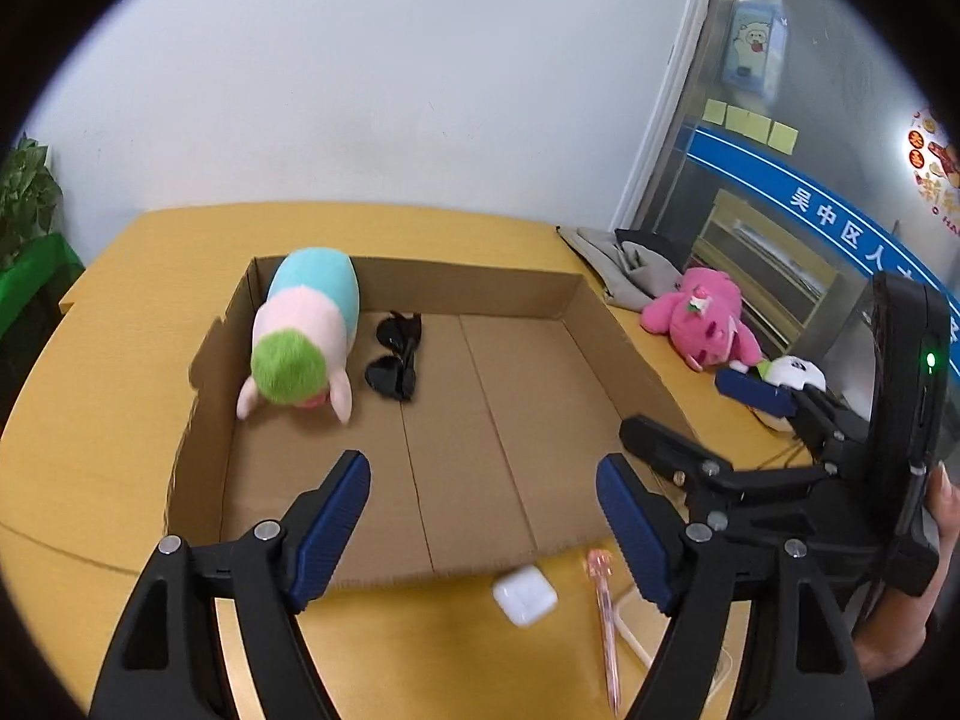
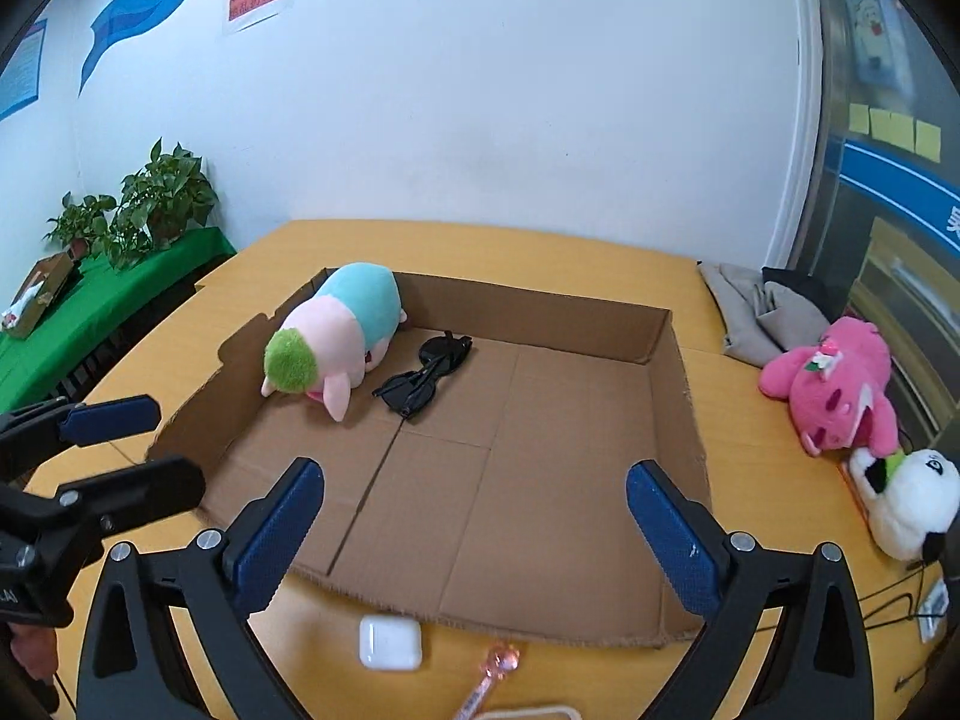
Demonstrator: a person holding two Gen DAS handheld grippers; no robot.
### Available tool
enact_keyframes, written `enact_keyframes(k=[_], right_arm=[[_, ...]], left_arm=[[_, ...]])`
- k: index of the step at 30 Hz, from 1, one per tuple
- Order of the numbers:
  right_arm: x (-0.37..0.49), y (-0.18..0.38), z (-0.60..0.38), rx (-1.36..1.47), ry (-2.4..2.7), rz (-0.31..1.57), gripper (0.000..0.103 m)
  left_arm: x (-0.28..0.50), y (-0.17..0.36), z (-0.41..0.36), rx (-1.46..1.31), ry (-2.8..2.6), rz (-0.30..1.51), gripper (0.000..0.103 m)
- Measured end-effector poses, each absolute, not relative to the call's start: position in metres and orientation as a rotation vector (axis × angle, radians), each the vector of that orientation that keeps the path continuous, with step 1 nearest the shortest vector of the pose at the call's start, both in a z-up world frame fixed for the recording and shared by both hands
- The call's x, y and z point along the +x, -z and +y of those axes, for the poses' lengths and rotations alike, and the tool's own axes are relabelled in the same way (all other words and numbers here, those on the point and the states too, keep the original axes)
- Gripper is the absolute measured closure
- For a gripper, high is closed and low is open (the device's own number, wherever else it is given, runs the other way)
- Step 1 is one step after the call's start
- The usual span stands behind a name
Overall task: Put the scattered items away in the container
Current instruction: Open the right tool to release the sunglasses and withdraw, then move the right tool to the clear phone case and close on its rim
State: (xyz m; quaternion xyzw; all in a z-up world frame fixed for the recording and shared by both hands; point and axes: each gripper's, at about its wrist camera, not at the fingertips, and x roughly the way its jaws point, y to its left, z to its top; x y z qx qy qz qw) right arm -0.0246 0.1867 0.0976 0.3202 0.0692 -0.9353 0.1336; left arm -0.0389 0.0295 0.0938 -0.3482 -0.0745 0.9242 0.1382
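Inside the box (image 2: 660, 330) we already have the plush (image 2: 336, 339) and sunglasses (image 2: 423, 381). Left outside: case (image 2: 390, 642) and pen (image 2: 495, 669) by its near edge, pink bear (image 2: 834, 387) and panda (image 2: 906, 498) to its right. Our left gripper (image 1: 483, 531) and right gripper (image 2: 474, 540) are spread, empty.

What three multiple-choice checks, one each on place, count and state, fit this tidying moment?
1. Where do the black sunglasses lie?
A. Inside the shallow cardboard box
B. On the yellow table
C. On the green cloth

2. How many plush toys lie outside the box?
A. None
B. Two
C. Four

3. How do the right gripper jaws stand?
A. Shut on a pen
B. Shut, empty
C. Open, empty

Answers: 1 A, they lie on the box floor; 2 B, the pink plush bear and the white panda plush; 3 C, a wide bare gap shows.
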Motion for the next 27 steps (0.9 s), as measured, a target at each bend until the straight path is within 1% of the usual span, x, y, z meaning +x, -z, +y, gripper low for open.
enact_keyframes(k=[2, 8, 14, 21, 24, 27], right_arm=[[-0.019, -0.096, 0.19, 0.921, 2.718, 0.214, 0.001], [-0.014, -0.086, 0.206, 0.943, 2.691, 0.17, 0.001], [-0.002, -0.039, 0.232, 1.068, 2.603, 0.144, 0.001], [0.024, 0.019, 0.278, 1.231, 2.549, 0.036, 0.001], [0.033, 0.025, 0.287, 1.244, 2.552, 0.006, 0.001], [0.037, 0.025, 0.29, 1.237, 2.573, 0.017, 0.001]], left_arm=[[-0.03, -0.091, 0.026, -1.011, -2.682, -0.217, 0.025], [-0.019, -0.074, 0.027, -1.058, -2.629, -0.209, 0.025], [-0.025, -0.039, 0.044, -1.157, -2.521, -0.236, 0.025], [-0.03, -0.005, 0.069, -1.242, -2.431, -0.219, 0.025], [-0.03, 0.003, 0.079, -1.253, -2.412, -0.211, 0.025], [-0.026, 0.002, 0.083, -1.23, -2.445, -0.187, 0.025]])
